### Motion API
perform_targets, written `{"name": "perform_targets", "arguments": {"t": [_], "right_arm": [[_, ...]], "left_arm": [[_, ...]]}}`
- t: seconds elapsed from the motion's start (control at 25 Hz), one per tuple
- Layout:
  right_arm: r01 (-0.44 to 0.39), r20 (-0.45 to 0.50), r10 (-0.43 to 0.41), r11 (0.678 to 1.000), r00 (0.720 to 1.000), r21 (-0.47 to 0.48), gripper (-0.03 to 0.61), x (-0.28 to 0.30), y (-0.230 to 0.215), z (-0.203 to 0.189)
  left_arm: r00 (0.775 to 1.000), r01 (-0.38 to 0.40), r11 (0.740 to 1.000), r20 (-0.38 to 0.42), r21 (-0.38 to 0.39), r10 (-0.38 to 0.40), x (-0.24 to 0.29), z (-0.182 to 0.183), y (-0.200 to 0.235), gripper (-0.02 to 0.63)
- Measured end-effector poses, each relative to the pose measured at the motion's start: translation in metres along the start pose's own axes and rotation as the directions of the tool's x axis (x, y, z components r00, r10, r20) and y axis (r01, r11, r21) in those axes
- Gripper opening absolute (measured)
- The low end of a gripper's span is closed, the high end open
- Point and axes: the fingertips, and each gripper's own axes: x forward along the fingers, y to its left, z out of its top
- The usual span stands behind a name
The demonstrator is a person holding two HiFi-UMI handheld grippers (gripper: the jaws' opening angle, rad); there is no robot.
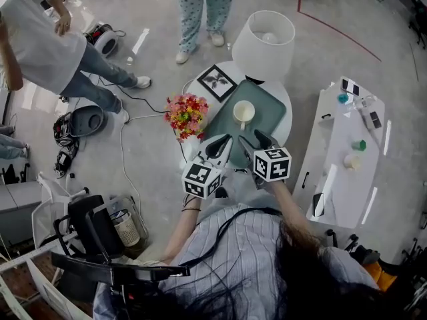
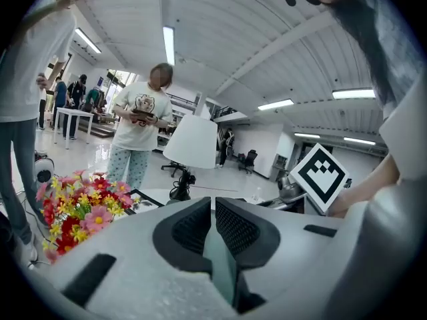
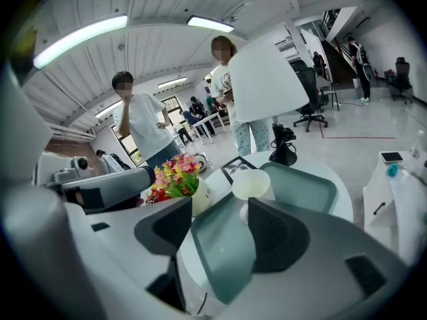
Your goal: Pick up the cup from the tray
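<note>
We are holding the left gripper (image 1: 220,147) and the right gripper (image 1: 255,141) side by side over the near edge of a green tray (image 1: 268,109), which is lying on a small round white table (image 1: 285,97). A pale cup (image 1: 243,112) is standing upright near the tray's middle, just beyond the right gripper and apart from it. A white lamp (image 1: 263,45) is standing behind the tray, while a framed picture (image 1: 216,82) and a bunch of flowers (image 1: 187,114) are sitting to its left.
</note>
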Motion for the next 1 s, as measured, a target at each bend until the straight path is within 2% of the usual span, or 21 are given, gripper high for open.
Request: {"name": "perform_targets", "arguments": {"t": [0.2,0.4,0.76,1.0], "right_arm": [[0.017,-0.054,-0.017,1.0,0.998,0.001,0.293,0.035,-0.029,-0.007],[0.043,-0.092,-0.043,0.999,0.995,-0.006,0.339,0.068,-0.052,-0.014],[0.104,-0.15,-0.11,0.993,0.982,-0.052,0.377,0.107,-0.074,-0.022],[0.166,-0.149,-0.177,0.983,0.973,-0.083,0.403,0.124,-0.076,-0.024]], "left_arm": [[0.999,-0.009,1.0,-0.04,0.005,0.009,0.02,-0.005,0.012,0.017],[0.999,-0.014,1.0,-0.049,-0.027,0.012,0.039,-0.009,0.023,0.017],[0.996,-0.043,0.998,-0.077,-0.042,0.04,0.058,-0.013,0.042,0.017],[0.995,-0.062,0.997,-0.081,-0.054,0.057,0.059,-0.014,0.05,0.017]]}}
